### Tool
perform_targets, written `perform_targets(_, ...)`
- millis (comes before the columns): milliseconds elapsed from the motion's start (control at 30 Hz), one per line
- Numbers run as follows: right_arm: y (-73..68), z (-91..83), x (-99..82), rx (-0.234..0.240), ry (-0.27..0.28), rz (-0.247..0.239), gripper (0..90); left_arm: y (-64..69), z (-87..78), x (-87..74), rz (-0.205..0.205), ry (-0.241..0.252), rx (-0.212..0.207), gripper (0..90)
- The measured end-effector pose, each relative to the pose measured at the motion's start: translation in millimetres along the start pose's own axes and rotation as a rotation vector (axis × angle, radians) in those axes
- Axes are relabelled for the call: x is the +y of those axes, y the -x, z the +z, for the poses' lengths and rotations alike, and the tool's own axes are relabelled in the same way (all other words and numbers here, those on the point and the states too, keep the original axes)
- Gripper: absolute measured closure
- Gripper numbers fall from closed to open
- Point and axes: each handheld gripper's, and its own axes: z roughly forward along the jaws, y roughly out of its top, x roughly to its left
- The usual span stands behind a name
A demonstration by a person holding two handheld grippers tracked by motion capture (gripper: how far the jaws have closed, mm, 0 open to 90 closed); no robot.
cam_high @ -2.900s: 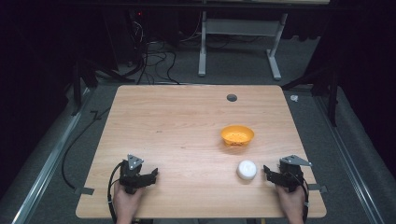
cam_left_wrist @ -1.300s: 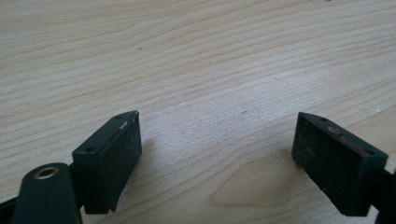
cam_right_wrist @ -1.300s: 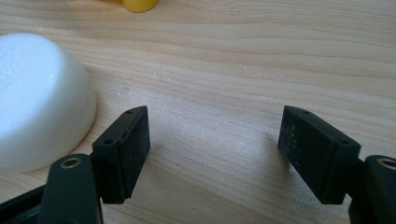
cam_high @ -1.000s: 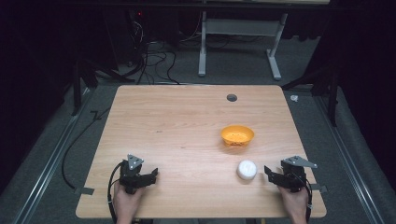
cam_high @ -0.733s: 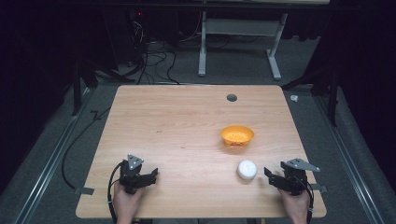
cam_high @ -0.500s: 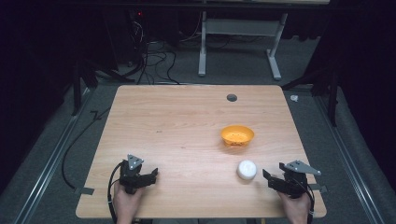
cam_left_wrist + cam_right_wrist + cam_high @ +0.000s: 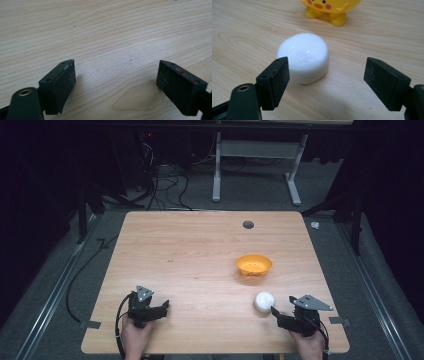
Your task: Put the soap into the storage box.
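Two things sit toward the right half of the wooden surface (image 7: 200, 265): an orange bowl (image 7: 254, 265) and, nearer the person, a white puck-shaped block (image 7: 264, 301). The bowl is shaped like a little cartoon figure, with feet and a painted face showing in the right gripper view (image 7: 329, 8); from above its hollow looks bare, with nothing lying in it that I can make out. The white block (image 7: 304, 57) stands apart from the bowl, flat on the wood.

The right tongs (image 7: 274, 310) point at the block, their tip just beside it. Their jaws have just been opening and now stand wide; in the right gripper view (image 7: 325, 82) the block lies just ahead of the left jaw, not between the pads and not pressed by them.

The left tongs (image 7: 161, 307) rest at the near left, well apart from both things. Their jaws (image 7: 116, 86) are spread wide over bare wood, holding nothing.
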Motion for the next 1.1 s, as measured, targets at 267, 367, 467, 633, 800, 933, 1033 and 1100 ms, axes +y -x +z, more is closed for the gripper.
perform_targets(267, -8.9, 9.3, 4.9, 0.039, -0.018, -0.023, 16.0, 0.0, 0.0, 0.0, 0.000, -0.001, 0.001, 16.2)
perform_targets(367, -11.2, 12.6, 7.0, 0.045, -0.019, -0.031, 15.5, 0.0, -0.1, 0.0, 0.000, -0.001, 0.000, 16.2)
perform_targets(467, -12.5, 14.9, 8.4, 0.048, -0.022, -0.034, 15.4, 0.0, -0.1, 0.0, 0.000, -0.001, 0.000, 16.2)
perform_targets(633, -16.5, 21.6, 11.7, 0.054, -0.030, -0.042, 14.4, 0.0, -0.1, 0.0, 0.000, -0.001, 0.000, 16.2)
perform_targets(800, -17.7, 28.5, 13.4, 0.055, -0.051, -0.045, 13.8, 0.0, 0.0, 0.0, 0.000, -0.001, 0.001, 16.2)
perform_targets(933, -19.6, 34.6, 14.4, 0.056, -0.069, -0.051, 13.6, 0.0, 0.0, 0.0, 0.000, -0.001, 0.000, 16.2)
perform_targets(1033, -21.2, 37.5, 15.2, 0.057, -0.076, -0.052, 13.6, 0.0, 0.0, 0.0, 0.000, -0.001, 0.001, 16.2)
perform_targets(1100, -22.2, 40.3, 16.2, 0.056, -0.083, -0.056, 13.6, 0.0, 0.0, 0.0, 0.000, 0.000, 0.000, 16.2)
